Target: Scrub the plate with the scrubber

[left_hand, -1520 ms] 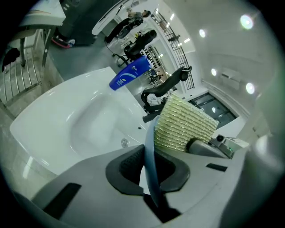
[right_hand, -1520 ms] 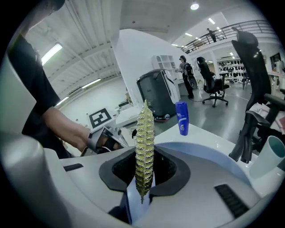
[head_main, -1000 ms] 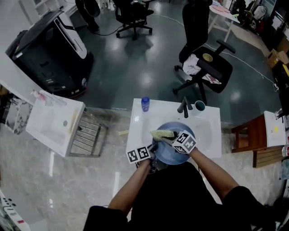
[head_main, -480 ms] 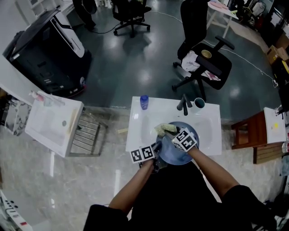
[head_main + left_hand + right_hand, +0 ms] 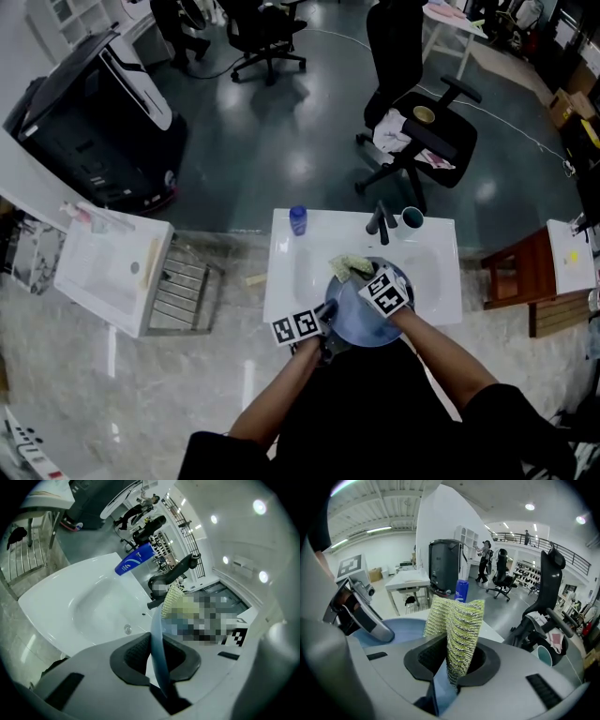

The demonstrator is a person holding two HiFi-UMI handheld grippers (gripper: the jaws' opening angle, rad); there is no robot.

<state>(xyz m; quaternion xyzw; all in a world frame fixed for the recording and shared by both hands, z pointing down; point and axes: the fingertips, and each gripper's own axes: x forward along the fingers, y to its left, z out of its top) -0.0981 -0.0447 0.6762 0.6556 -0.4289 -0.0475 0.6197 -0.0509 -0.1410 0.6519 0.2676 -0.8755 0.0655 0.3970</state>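
A blue plate is held over the white sink. My left gripper grips its near left rim; in the left gripper view the plate's edge stands between the pads, which still touch it while the jaws are opening. My right gripper is shut on a yellow-green and silver scrubber, which lies at the plate's far left rim. The right gripper view shows the scrubber sticking up from the jaws, with the plate behind it on the left.
A blue bottle stands at the sink's far left corner. A dark faucet and a teal cup are at its far edge. A second white sink stands to the left, and an office chair beyond.
The right gripper has drawn the scrubber across the plate toward its far rim, where it now sits bunched. The left gripper keeps hold of the plate's rim.
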